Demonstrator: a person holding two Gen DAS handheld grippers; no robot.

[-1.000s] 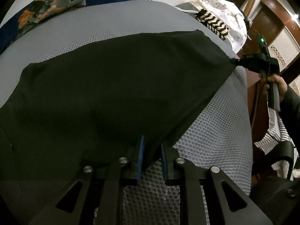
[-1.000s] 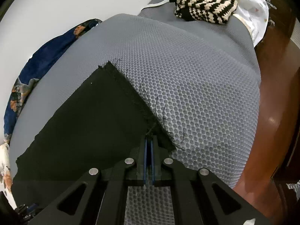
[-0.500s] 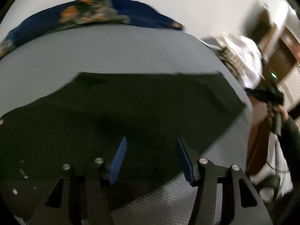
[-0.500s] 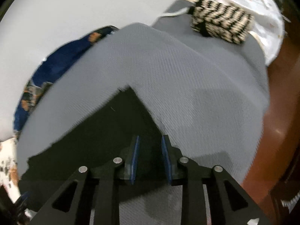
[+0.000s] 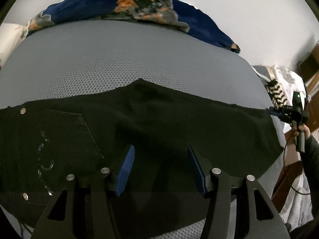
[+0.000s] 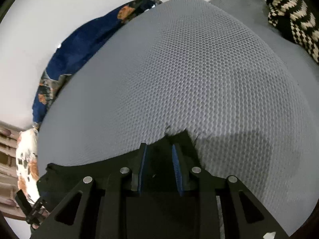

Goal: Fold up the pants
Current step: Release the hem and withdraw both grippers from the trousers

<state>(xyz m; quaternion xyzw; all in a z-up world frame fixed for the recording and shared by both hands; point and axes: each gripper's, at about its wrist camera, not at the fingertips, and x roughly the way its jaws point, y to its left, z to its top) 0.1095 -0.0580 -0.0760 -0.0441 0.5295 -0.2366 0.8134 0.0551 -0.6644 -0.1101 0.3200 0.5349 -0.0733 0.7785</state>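
Note:
Black pants (image 5: pixel 159 131) lie flat on a grey mesh mattress (image 5: pixel 123 59), with a back pocket and rivets at the left. My left gripper (image 5: pixel 160 169) is open and empty, its blue pads hovering over the middle of the pants. My right gripper (image 6: pixel 159 167) is open over the hem corner of the pants (image 6: pixel 175 137); it also shows at the far right of the left wrist view (image 5: pixel 287 113), just off the leg end.
A dark blue floral cloth (image 5: pixel 127 6) lies along the mattress's far edge by the white wall. A black and cream knit item (image 6: pixel 293 22) and a white cloth (image 5: pixel 287 77) lie past the mattress's right end. Brown wooden furniture stands at right.
Both grippers have opened and let go of the pants. The left gripper has moved back over the pants' middle; the right one has pulled back to the hem corner.

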